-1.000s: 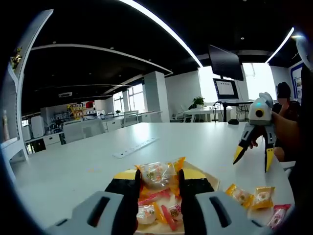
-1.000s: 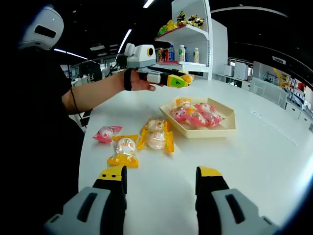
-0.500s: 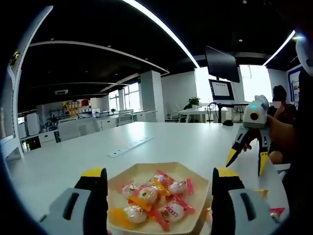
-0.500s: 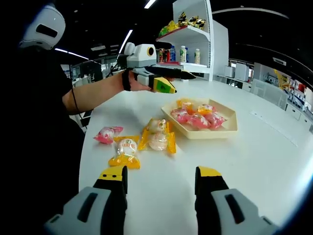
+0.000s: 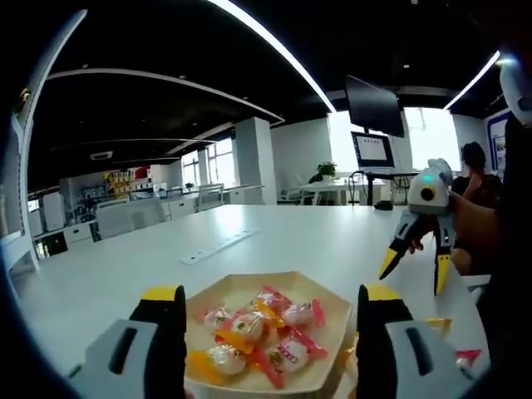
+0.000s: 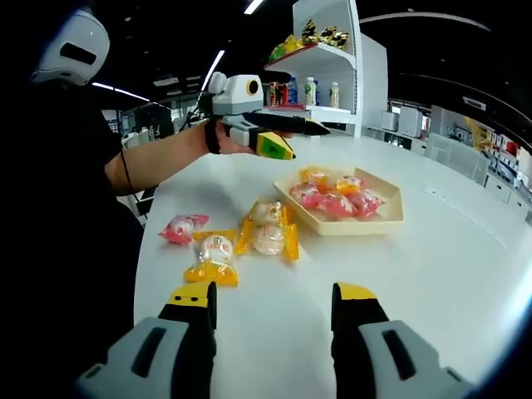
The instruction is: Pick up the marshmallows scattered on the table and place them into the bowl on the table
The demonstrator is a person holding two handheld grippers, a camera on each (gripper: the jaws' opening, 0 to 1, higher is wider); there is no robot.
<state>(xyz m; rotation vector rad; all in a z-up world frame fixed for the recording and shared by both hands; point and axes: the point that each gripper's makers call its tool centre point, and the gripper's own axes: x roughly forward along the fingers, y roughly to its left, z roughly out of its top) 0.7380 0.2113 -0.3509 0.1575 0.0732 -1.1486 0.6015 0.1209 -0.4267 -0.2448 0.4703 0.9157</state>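
Jaws parted and empty, the right gripper [image 6: 270, 320] hovers low over the tabletop [image 6: 465, 266], apparently lining up on the wrapped marshmallows [image 6: 268, 229] lying loose just ahead. Beyond them, the left gripper [image 6: 278, 137] hangs spread above the bowl [image 6: 384, 218] of collected sweets.

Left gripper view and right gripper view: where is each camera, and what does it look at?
Left gripper view: rides the left claw, open, above the bowl of marshmallows, facing across the table; the right claw and holding hand show.
Right gripper view: rides the right claw, open, facing loose marshmallows and the bowl; the left claw and forearm show.
Shared: bowl, table, each other's claw.
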